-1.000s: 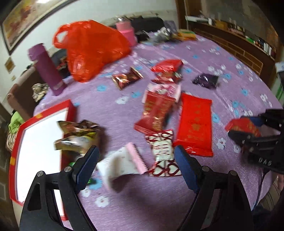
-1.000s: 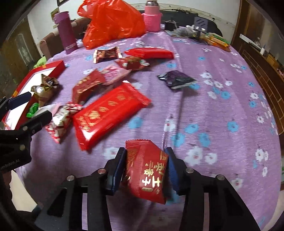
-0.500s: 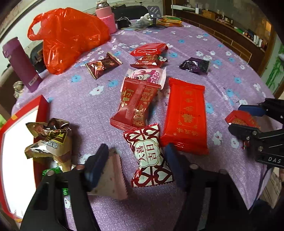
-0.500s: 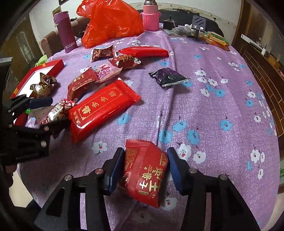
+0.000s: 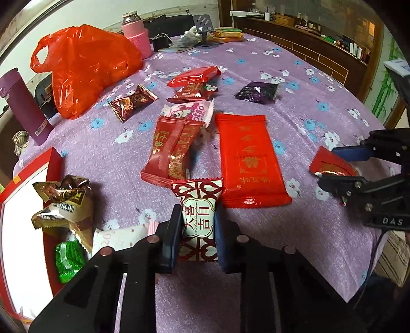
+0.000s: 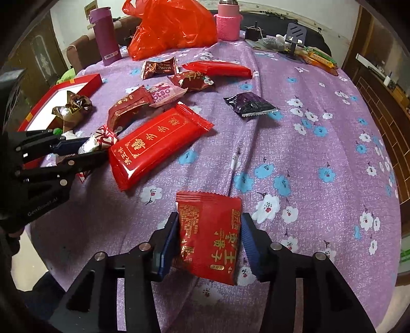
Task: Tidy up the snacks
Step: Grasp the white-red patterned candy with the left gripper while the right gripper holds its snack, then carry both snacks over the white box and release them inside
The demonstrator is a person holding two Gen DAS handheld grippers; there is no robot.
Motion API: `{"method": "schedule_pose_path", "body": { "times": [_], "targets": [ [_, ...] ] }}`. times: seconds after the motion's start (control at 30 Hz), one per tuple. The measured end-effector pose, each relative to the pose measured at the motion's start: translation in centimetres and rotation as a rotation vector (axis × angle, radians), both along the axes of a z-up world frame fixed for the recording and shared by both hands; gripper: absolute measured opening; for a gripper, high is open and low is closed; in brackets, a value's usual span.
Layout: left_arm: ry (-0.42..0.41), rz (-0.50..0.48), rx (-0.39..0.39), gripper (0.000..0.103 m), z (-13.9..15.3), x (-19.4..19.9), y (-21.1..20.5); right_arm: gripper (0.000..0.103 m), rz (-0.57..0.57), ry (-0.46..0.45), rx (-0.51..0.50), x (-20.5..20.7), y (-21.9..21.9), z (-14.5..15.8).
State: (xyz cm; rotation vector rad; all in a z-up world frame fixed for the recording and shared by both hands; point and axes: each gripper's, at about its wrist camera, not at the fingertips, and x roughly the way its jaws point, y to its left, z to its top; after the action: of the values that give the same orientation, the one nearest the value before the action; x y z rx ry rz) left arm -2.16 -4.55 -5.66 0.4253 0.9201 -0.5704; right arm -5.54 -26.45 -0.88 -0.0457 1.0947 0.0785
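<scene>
The red-and-white candy packet (image 5: 198,217) sits between our left gripper (image 5: 197,235) pads, whose jaws have just been closing onto its middle; it looks light and crinkly, so we pinch midway. Our right gripper (image 6: 208,243) clasps a red pouch (image 6: 208,235) above the purple tablecloth (image 6: 320,143)

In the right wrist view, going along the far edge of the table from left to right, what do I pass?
Purple flask → orange-red plastic bag → pink bottle → dark phone stand → yellow and orange packets.
</scene>
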Motion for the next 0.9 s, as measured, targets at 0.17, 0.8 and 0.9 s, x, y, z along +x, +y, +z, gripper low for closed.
{"method": "schedule_pose_path", "body": {
  "times": [0.17, 0.8, 0.9],
  "targets": [
    [-0.009, 0.021, -0.045, 0.020, 1.2, -0.8, 1.7, 0.045, 0.012, 0.002, 0.049, -0.2, -0.1, 0.1],
    [-0.163, 0.490, -0.078, 0.021, 5.0, 1.0, 19.9, 0.044, 0.359, -0.077, 0.369, 8.5, 17.0, 4.6],
    [-0.163, 0.570, -0.056, 0.021, 4.3, 1.2, 22.7, 0.044, 0.422, -0.066, 0.398, 10.6, 21.9, 4.3]
  ]
}}
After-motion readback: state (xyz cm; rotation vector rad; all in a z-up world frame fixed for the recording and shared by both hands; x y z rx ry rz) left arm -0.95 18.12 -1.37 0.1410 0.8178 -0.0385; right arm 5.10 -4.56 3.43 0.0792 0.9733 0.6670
